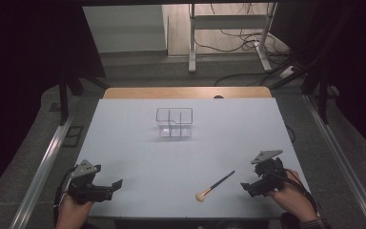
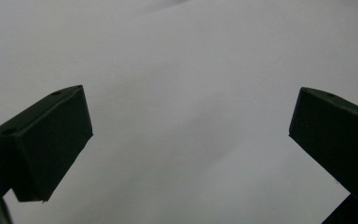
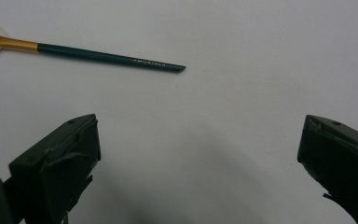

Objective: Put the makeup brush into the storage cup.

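Black jaws spread wide on both our grippers, left gripper well left of the makeup brush, right gripper just right of it.

One brush, one clear organizer, two grippers.

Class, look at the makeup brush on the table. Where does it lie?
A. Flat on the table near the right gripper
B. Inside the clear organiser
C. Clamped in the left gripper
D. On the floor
A: the makeup brush lies flat on the table, just left of the open right gripper, untouched.
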Motion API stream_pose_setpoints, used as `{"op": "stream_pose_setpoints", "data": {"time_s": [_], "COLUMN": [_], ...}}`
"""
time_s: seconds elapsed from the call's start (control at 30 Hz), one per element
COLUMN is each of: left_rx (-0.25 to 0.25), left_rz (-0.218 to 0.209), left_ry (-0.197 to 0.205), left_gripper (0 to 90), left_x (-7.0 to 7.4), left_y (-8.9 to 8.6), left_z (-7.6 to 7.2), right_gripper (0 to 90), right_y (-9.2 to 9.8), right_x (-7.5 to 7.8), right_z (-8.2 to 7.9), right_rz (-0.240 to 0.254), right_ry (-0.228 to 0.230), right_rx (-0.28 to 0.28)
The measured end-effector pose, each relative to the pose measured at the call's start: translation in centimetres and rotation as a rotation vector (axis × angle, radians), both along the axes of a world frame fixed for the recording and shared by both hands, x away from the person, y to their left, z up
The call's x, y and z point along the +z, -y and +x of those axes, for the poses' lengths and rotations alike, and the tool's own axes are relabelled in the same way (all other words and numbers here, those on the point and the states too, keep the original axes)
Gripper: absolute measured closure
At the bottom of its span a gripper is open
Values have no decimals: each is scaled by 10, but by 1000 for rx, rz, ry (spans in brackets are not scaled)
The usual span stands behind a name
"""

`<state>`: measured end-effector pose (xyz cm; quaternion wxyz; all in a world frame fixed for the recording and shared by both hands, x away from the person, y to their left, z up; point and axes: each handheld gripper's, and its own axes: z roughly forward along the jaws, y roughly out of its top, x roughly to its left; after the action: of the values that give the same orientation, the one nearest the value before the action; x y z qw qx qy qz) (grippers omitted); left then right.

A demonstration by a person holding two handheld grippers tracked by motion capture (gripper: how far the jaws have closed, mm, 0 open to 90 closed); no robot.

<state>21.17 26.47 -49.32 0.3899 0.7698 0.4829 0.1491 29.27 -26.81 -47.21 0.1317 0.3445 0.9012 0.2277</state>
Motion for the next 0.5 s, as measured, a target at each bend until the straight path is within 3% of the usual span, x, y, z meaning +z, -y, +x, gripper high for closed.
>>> {"op": "stream_pose_setpoints", "data": {"time_s": [0.5], "left_rx": [2], "left_rz": [0], "left_ry": [-4], "left_gripper": [0], "left_x": [0], "left_y": [-1], "left_z": [0], "right_gripper": [0], "right_y": [-19], "right_x": [-4], "right_z": [8], "right_rz": [-29], "right_ry": [-44], "right_rx": [52]}}
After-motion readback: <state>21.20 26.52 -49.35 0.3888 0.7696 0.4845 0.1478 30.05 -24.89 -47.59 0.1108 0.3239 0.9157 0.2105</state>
